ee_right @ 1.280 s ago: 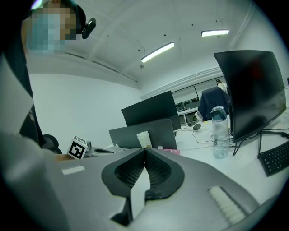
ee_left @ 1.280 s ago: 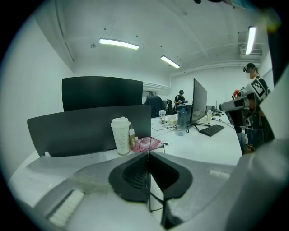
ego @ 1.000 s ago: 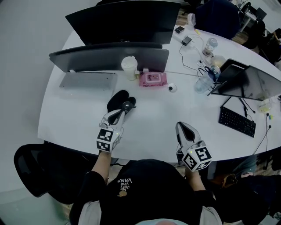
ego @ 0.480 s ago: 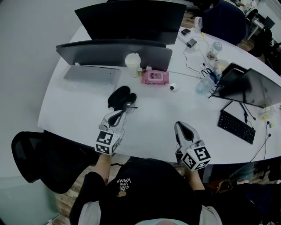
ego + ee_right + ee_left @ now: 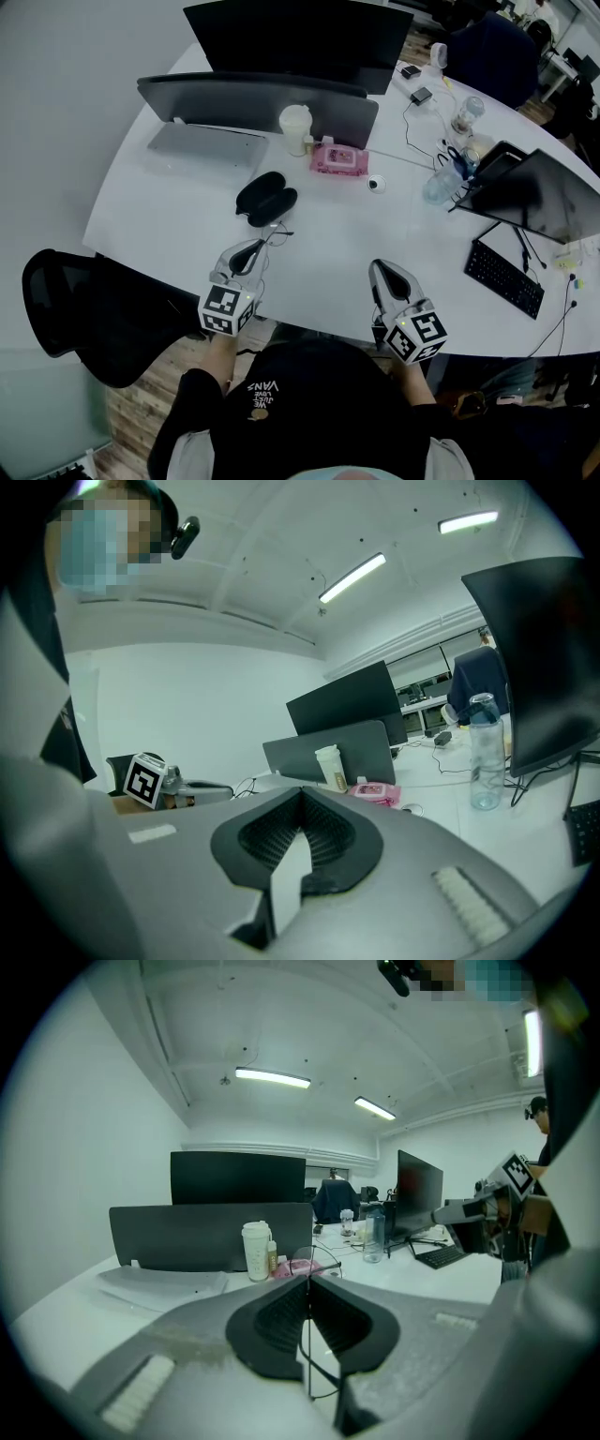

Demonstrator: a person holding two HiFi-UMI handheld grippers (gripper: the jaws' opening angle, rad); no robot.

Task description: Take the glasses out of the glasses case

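The black glasses case (image 5: 265,197) lies open on the white table (image 5: 328,253), in front of the monitors. My left gripper (image 5: 255,246) is just short of the case, shut on the thin wire-frame glasses (image 5: 275,232), which hang clear of the case. In the left gripper view the frame (image 5: 319,1265) runs up between the closed jaws of the left gripper (image 5: 307,1283), one lens showing above them. My right gripper (image 5: 380,267) hovers over the table's near edge, shut with nothing in it; the right gripper view shows this gripper (image 5: 300,794) with its jaws together.
A white cup (image 5: 295,128) and a pink wipes pack (image 5: 339,159) stand behind the case, in front of two dark monitors (image 5: 262,98). A laptop (image 5: 206,145) lies at the left. A keyboard (image 5: 504,272), a third screen and bottles are at the right. An office chair (image 5: 66,309) stands at the near left.
My left gripper has drawn back toward the person with the glasses, so they now sit clear of the case. The right gripper has stayed put.
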